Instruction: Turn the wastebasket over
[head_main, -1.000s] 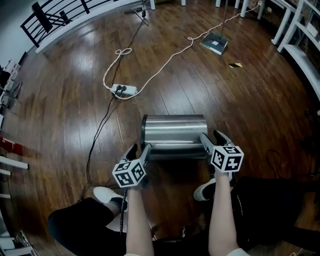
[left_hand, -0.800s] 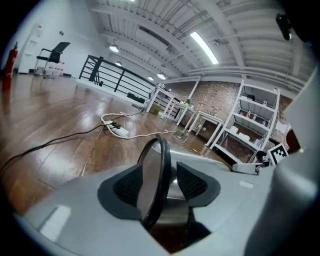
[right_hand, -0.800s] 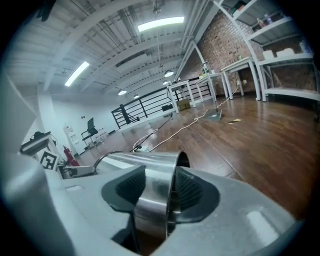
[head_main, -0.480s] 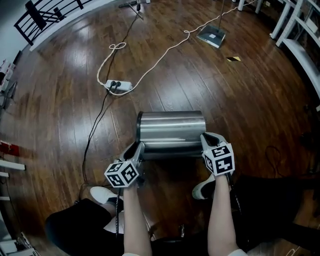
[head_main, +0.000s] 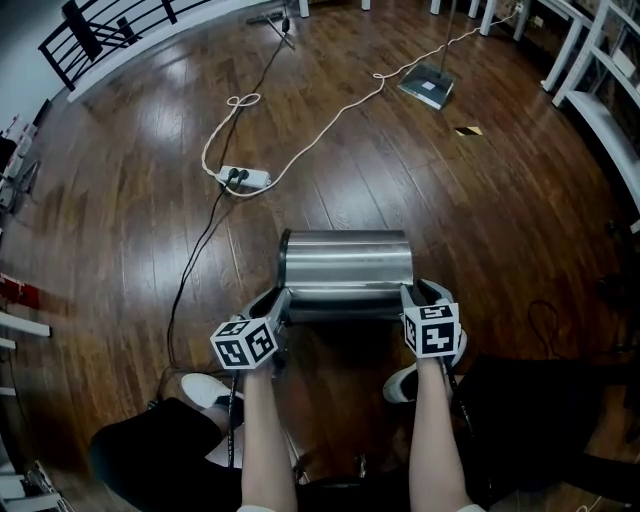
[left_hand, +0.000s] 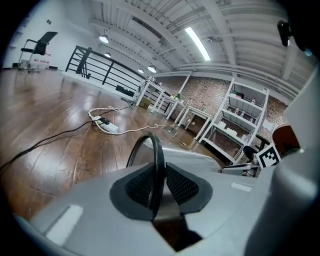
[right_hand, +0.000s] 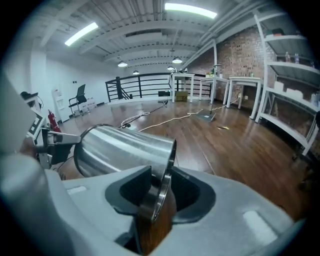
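Note:
A shiny steel wastebasket (head_main: 347, 262) lies on its side on the wooden floor, its axis running left to right. My left gripper (head_main: 278, 301) is at its left end. In the left gripper view the jaws are closing, and the pads (left_hand: 140, 186) pinch the black rim ring (left_hand: 156, 150). My right gripper (head_main: 414, 294) is at the right end. In the right gripper view the basket's steel edge (right_hand: 161, 192) sits between the pads while those jaws are opening a little. The barrel (right_hand: 120, 150) stretches off to the left.
A white power strip (head_main: 247, 179) with black and white cables lies beyond the basket. Farther back are a flat grey device (head_main: 429, 86) and a yellow-black tag (head_main: 468, 131). White shelving (head_main: 600, 90) lines the right. The person's shoes (head_main: 208, 388) stand just behind the grippers.
Both grippers' jaws have come together on the basket's two end rims. The right gripper has sunk slightly and rolled, so its marker cube faces up more squarely. The basket still lies where it was.

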